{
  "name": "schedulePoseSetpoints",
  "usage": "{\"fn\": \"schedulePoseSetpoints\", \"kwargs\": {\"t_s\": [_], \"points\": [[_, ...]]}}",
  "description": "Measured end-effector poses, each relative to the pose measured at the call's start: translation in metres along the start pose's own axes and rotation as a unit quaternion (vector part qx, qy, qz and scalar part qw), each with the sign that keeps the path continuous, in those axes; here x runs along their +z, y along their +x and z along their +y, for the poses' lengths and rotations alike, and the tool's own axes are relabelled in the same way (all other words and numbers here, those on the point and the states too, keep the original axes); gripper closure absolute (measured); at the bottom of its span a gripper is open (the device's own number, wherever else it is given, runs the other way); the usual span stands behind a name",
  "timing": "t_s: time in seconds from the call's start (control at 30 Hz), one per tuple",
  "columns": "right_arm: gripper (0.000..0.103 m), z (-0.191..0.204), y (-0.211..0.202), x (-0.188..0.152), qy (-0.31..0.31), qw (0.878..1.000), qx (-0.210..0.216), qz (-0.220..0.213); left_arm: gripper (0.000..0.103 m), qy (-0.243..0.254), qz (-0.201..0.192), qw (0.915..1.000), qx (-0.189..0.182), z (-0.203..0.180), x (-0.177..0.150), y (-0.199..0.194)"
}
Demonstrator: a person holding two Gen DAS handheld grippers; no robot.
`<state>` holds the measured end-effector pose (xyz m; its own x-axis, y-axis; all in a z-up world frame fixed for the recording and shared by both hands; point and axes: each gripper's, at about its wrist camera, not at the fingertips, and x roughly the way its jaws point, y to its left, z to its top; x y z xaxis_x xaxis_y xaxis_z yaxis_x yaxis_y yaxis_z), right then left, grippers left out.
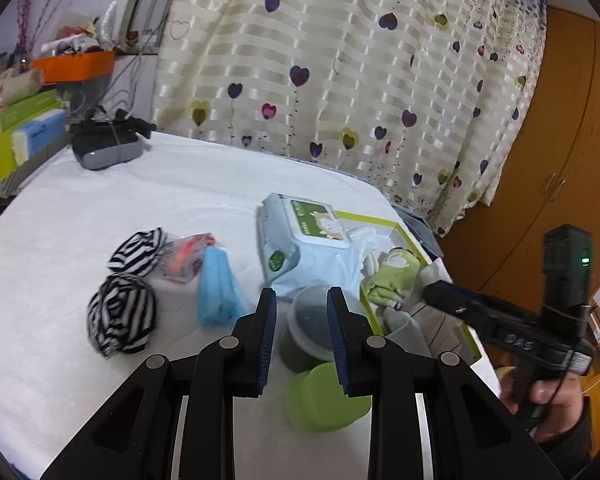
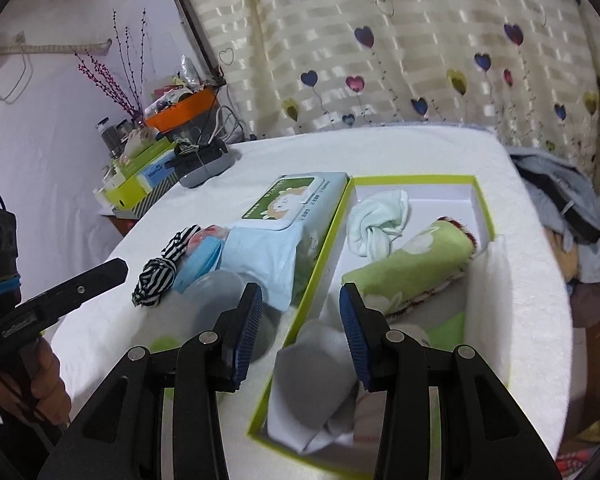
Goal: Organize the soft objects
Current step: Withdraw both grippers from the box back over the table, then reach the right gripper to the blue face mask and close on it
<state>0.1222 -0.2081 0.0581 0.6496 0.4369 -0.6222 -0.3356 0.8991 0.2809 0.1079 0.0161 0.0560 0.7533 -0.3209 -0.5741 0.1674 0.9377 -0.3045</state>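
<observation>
Tools first, nearest the cameras: the left tool (image 1: 302, 336) hangs with its jaws part-open and nothing between the pads, just above a clear plastic tub with dark contents (image 1: 308, 326) and a green lid (image 1: 324, 398) lying on the white table (image 1: 100, 208). The right tool (image 2: 300, 332) is also open and empty-handed, its jaws wider apart, poised over the near end of a green-rimmed box (image 2: 420, 179).

Taking that box as the landmark — inside it, at the near end, lies a grey and white sock (image 2: 312, 384); further in sits a rolled green towel (image 2: 412, 268), and beyond that, toward the far wall, a knotted pale cloth (image 2: 380, 220). A white folded cloth (image 2: 488, 300) leans along the box's right-hand wall.

Just left of the box, touching its long side, lies a light blue pack of wet wipes (image 1: 300, 248). Further left of the box are a folded blue cloth (image 1: 216, 292) and a clear packet with red and orange contents (image 1: 184, 258). Furthest left lie two black-and-white striped bundles (image 1: 120, 312), one behind the other.

Well beyond the box, at the table's far left corner, rests a dark grey device (image 1: 104, 148). A heart-patterned curtain (image 1: 340, 60) hangs behind everything.
</observation>
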Motion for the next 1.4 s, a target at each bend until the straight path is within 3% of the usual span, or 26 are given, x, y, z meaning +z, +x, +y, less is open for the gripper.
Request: {"fn": "schedulePoseSetpoints", "kwargs": {"t_s": [0.03,0.23,0.4,1.4], "points": [[0.061,0.002,-0.005,-0.002,-0.001,1.0,-0.001,-0.003,0.079,-0.001,-0.002,1.0,0.005,0.003,-0.002,-0.004],[0.061,0.025,-0.027,-0.009,-0.013,1.0,-0.004,-0.02,0.078,-0.014,-0.007,0.9995,0.026,0.022,-0.016,-0.025],[0.057,0.046,-0.039,-0.013,-0.029,0.999,-0.002,-0.029,0.066,-0.029,-0.01,0.9989,0.035,0.038,-0.025,-0.039],[0.057,0.121,-0.025,-0.021,-0.105,0.994,0.009,0.004,0.063,-0.065,-0.013,0.9964,0.052,0.08,-0.041,-0.062]]}}
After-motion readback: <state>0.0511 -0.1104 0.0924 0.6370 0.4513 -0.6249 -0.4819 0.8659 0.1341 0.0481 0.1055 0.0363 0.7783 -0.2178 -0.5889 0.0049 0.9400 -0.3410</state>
